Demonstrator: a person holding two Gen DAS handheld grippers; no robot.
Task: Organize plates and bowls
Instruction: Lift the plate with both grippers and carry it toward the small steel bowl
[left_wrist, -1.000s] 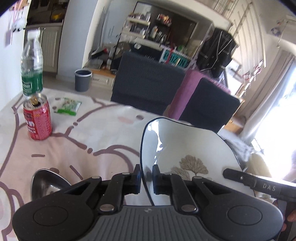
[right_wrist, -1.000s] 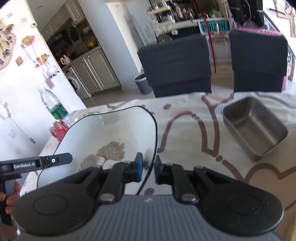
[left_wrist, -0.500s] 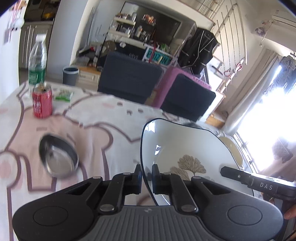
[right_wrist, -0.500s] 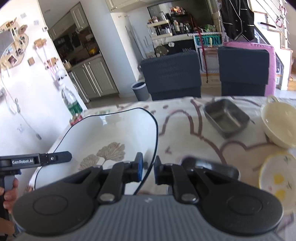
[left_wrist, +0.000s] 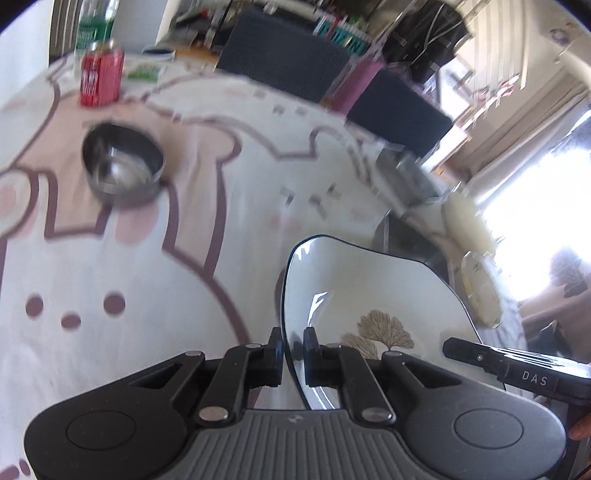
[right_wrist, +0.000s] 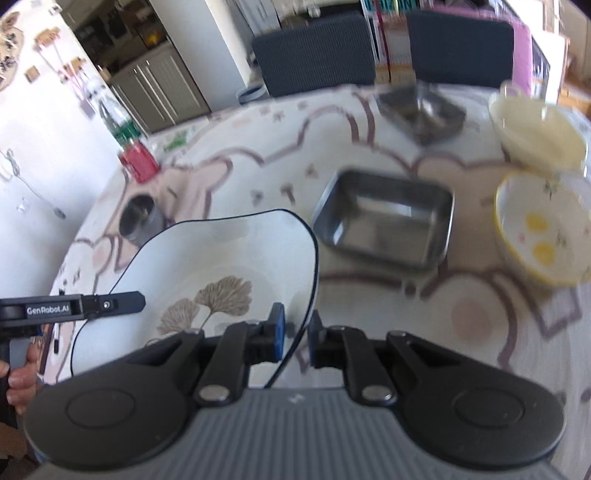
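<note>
Both grippers clamp one white, black-rimmed ceramic plate with a gold leaf print (right_wrist: 221, 273), carried above the tabletop (right_wrist: 369, 295): the left gripper (left_wrist: 293, 354) has its fingers shut on one rim, the right gripper (right_wrist: 296, 338) on the opposite rim. From the right fingers, the large rectangular steel tray (right_wrist: 384, 221) lies at one o'clock (probably the nearest landing spot, though blur hides the gap), nearer the right hand.

White plate (right_wrist: 229, 258) with black rim and brown leaf print; red can (right_wrist: 139, 162); yellow-spotted bowl (right_wrist: 543, 232), right of frame.
</note>
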